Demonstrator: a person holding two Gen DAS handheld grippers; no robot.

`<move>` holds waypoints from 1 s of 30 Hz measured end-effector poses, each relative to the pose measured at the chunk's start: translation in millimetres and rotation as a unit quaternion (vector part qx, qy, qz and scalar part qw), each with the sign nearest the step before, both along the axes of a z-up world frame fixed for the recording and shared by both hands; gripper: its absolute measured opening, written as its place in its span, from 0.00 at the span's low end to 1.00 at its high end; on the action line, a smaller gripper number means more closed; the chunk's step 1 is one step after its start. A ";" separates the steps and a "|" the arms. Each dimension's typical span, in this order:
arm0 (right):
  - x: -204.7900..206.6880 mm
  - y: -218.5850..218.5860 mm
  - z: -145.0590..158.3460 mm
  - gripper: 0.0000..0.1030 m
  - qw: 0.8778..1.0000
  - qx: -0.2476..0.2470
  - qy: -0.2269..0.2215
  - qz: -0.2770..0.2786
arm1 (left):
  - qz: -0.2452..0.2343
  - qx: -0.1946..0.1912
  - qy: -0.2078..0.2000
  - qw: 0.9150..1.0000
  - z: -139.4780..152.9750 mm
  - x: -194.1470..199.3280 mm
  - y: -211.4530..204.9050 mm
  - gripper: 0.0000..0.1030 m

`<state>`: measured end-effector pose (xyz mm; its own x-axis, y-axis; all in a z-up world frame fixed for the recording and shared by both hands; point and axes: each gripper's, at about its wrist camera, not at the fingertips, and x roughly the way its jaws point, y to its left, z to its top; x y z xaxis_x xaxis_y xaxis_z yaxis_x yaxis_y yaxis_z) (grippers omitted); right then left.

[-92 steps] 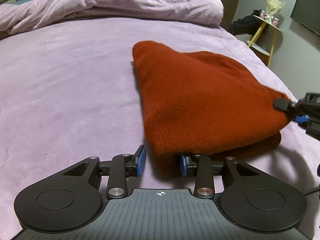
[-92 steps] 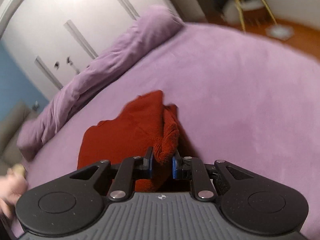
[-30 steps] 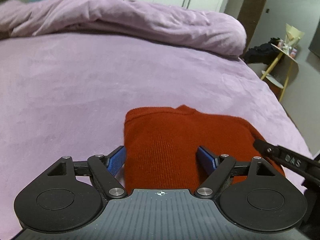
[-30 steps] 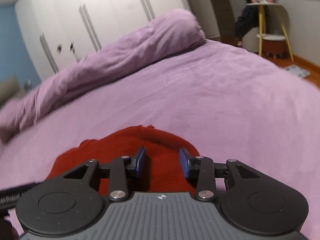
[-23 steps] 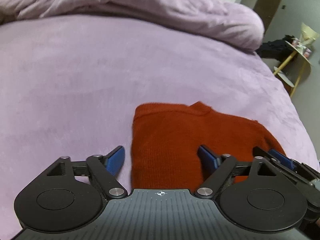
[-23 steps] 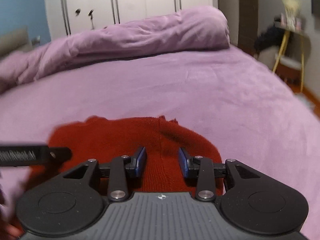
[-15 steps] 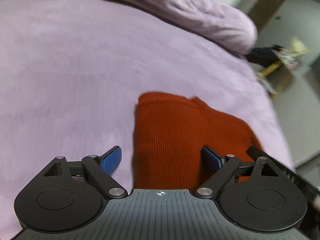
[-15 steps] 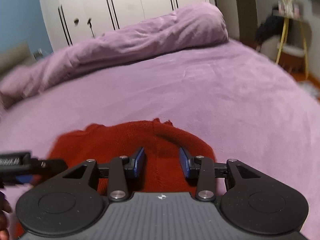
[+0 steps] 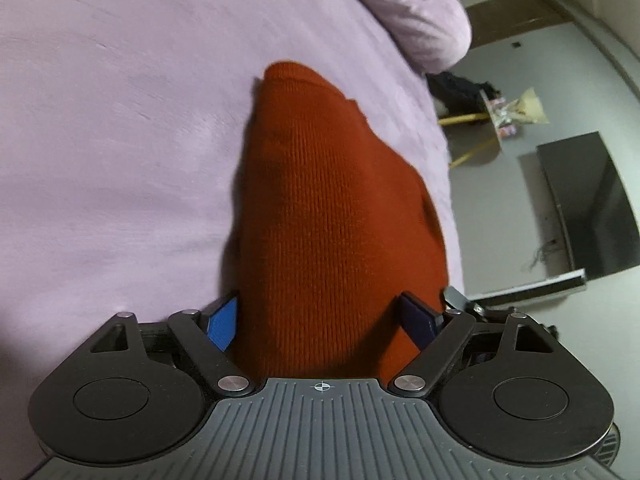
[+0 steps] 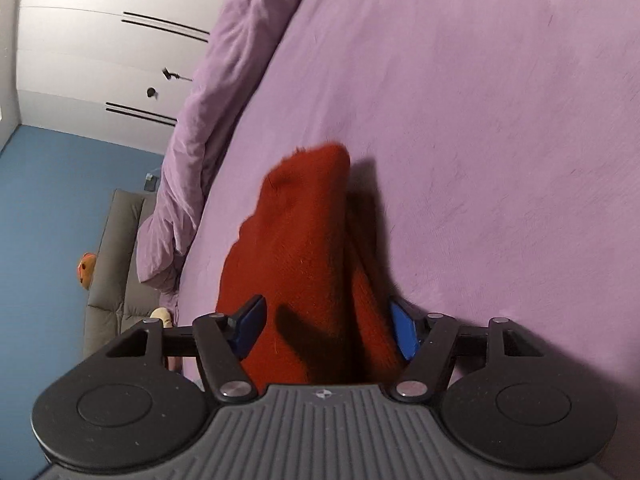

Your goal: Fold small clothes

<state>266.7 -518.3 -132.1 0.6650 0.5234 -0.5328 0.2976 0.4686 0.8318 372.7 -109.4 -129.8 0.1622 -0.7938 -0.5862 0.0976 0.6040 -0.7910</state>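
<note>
A folded rust-red knit garment (image 9: pixel 328 216) lies on the purple bed (image 9: pixel 112 152). My left gripper (image 9: pixel 322 320) is open, rolled on its side, with the near end of the garment between its spread blue pads. In the right wrist view the same garment (image 10: pixel 304 248) runs away from me, and my right gripper (image 10: pixel 326 326) is open and rolled too, its pads standing on either side of the cloth. Neither gripper's pads press the cloth. The garment's near edge is hidden under both gripper bodies.
A rumpled purple duvet (image 9: pixel 404 12) lies along the bed's far end, also in the right wrist view (image 10: pixel 208 128). A yellow-legged side table (image 9: pixel 480 120) and a dark TV (image 9: pixel 588 208) stand beyond the bed's edge. A grey sofa (image 10: pixel 116 264) and white wardrobes (image 10: pixel 100 40) are on the other side.
Both grippers have rolled sideways and moved in over the garment. The right gripper's jaws have spread wider; the left stays wide open. The garment now sits between the pads of each.
</note>
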 end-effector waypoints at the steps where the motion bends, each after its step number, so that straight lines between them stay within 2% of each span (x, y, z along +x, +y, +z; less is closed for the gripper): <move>1: 1.4 5.7 -2.0 0.52 1.000 -0.006 -0.003 0.001 | -0.004 0.006 0.003 1.000 -1.5 2.4 -6.2 0.84; 4: 7.4 12.7 -9.2 0.37 1.000 0.007 -0.004 -0.019 | 0.004 0.024 0.002 1.000 -1.7 4.7 -14.6 0.68; 6: 5.9 15.8 -12.9 0.34 0.999 0.019 -0.008 -0.034 | 0.013 0.025 0.003 1.000 0.5 5.0 -13.2 0.55; 8: 2.5 18.7 -11.6 0.31 0.999 0.027 -0.014 -0.046 | 0.015 0.019 -0.009 1.000 7.7 0.2 -6.1 0.51; 13: -4.4 31.7 5.3 0.30 0.997 0.059 -0.035 -0.040 | 0.012 -0.004 -0.029 1.000 36.5 -9.8 15.6 0.49; 19: -13.4 89.0 14.6 0.29 0.996 0.081 -0.010 0.034 | 0.003 0.038 -0.053 0.998 69.5 -38.5 78.0 0.50; 23: -16.4 138.6 10.9 0.30 0.993 0.080 0.007 0.087 | 0.031 0.071 -0.024 0.997 61.4 -66.0 120.6 0.51; 26: -18.6 154.0 12.1 0.30 0.992 0.093 0.005 0.082 | 0.059 0.076 -0.002 0.995 50.9 -75.9 145.7 0.56; 27: -17.5 155.4 14.0 0.31 0.993 0.082 0.009 0.079 | 0.067 0.085 -0.002 0.994 50.2 -77.7 150.4 0.57; 28: -18.4 156.3 21.0 0.36 0.996 0.049 0.019 0.075 | 0.074 0.101 -0.012 0.992 52.2 -80.1 153.3 0.58; 30: -22.9 159.0 40.1 0.44 0.996 -0.041 0.045 0.064 | 0.083 0.134 -0.051 0.986 64.0 -85.0 153.9 0.56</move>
<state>243.8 -359.3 -92.0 0.5436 0.5524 -0.6319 0.3031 0.5728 0.7616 287.7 44.6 -65.8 0.3454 -0.5711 -0.7447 0.0515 0.8038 -0.5926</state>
